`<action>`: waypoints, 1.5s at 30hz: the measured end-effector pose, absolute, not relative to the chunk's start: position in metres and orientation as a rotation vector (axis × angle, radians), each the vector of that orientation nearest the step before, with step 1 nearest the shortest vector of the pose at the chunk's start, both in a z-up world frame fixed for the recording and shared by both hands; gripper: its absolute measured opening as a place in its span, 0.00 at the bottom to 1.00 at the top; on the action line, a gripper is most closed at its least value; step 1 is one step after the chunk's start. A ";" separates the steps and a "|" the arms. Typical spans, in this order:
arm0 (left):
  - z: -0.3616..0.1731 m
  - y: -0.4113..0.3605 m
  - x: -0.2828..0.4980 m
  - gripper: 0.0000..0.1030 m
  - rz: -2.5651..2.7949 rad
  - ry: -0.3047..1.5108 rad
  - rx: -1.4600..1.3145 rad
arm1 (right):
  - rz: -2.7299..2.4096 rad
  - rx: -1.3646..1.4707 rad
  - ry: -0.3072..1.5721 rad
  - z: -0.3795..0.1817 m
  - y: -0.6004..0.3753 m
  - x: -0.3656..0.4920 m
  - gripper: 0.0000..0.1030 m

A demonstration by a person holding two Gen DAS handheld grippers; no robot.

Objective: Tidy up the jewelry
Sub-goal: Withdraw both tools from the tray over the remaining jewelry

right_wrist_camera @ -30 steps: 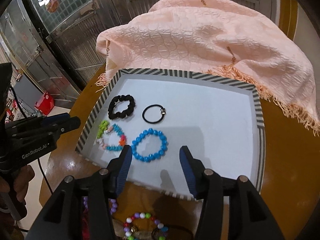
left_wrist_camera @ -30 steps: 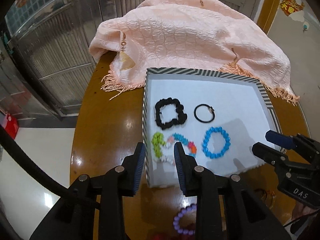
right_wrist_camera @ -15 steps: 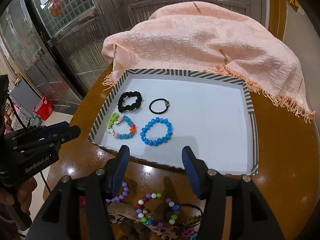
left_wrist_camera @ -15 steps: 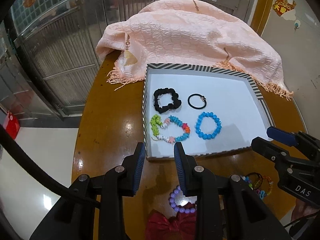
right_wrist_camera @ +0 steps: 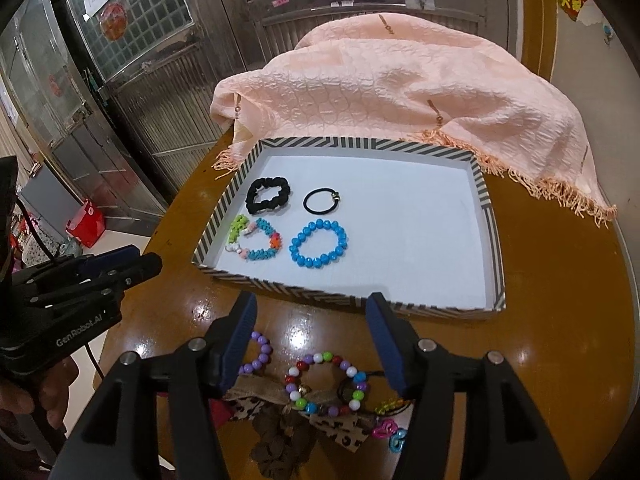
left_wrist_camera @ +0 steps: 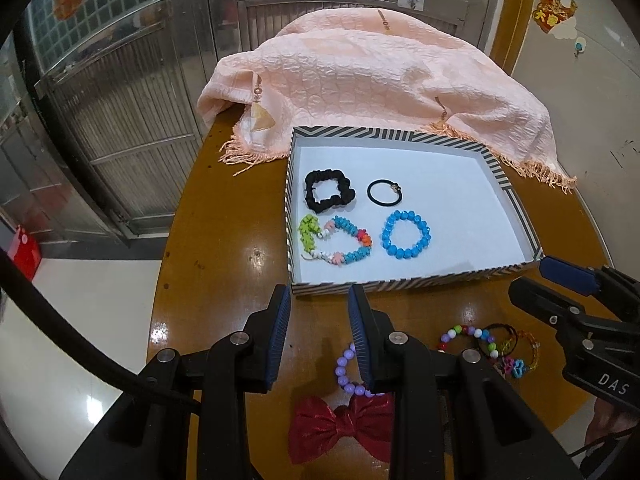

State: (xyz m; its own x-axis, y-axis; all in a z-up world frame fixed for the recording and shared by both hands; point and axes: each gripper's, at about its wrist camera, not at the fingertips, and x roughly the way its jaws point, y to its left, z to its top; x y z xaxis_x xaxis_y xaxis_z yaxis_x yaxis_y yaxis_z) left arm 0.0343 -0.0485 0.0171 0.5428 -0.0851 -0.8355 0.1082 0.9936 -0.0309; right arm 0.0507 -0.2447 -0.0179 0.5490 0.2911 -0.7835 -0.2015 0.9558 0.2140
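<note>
A striped-rim white tray point(left_wrist_camera: 400, 282) point(right_wrist_camera: 352, 302) holds a black scrunchie point(left_wrist_camera: 329, 191) point(right_wrist_camera: 268, 194), a thin black hair tie point(left_wrist_camera: 385, 191) point(right_wrist_camera: 322, 201), a multicolour bead bracelet point(left_wrist_camera: 336, 240) point(right_wrist_camera: 256, 240) and a blue bead bracelet point(left_wrist_camera: 406, 234) point(right_wrist_camera: 319, 243). On the table in front lie a purple bead bracelet point(left_wrist_camera: 345, 368) point(right_wrist_camera: 256, 356), a colourful bead bracelet point(right_wrist_camera: 326, 380) point(left_wrist_camera: 466, 332) and a red bow point(left_wrist_camera: 340, 430). My left gripper point(left_wrist_camera: 318, 336) is open and empty above the purple bracelet. My right gripper point(right_wrist_camera: 312, 344) is open and empty above the colourful bracelet.
A peach fringed cloth point(left_wrist_camera: 372, 92) point(right_wrist_camera: 400, 96) covers the back of the round wooden table point(left_wrist_camera: 224, 240). A leopard-print bow point(right_wrist_camera: 296, 416) and small pink and blue charms point(right_wrist_camera: 390, 434) lie near the front edge. Metal doors stand behind.
Both grippers have drawn back from over the tray to the table in front of it. The loose bracelets and bows have come into view. Both stay open.
</note>
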 end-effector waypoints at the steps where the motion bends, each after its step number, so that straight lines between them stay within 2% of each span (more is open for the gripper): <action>1: 0.017 -0.049 0.032 0.22 -0.115 0.988 0.027 | 0.291 0.104 0.945 -0.018 -0.245 0.049 0.58; 10: 0.017 -0.050 0.019 0.22 -0.111 0.963 0.062 | 0.261 0.118 0.948 -0.021 -0.253 0.034 0.61; 45: 0.008 -0.055 0.007 0.22 -0.122 0.980 0.076 | 0.216 0.107 0.976 -0.033 -0.269 0.017 0.62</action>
State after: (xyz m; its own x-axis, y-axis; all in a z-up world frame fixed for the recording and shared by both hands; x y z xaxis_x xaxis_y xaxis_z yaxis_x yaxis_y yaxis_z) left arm 0.0066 -0.0553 0.0080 0.5505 -0.0689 -0.8320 0.1379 0.9904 0.0092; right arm 0.0173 -0.2687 -0.0329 0.5406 0.2295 -0.8094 -0.1339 0.9733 0.1865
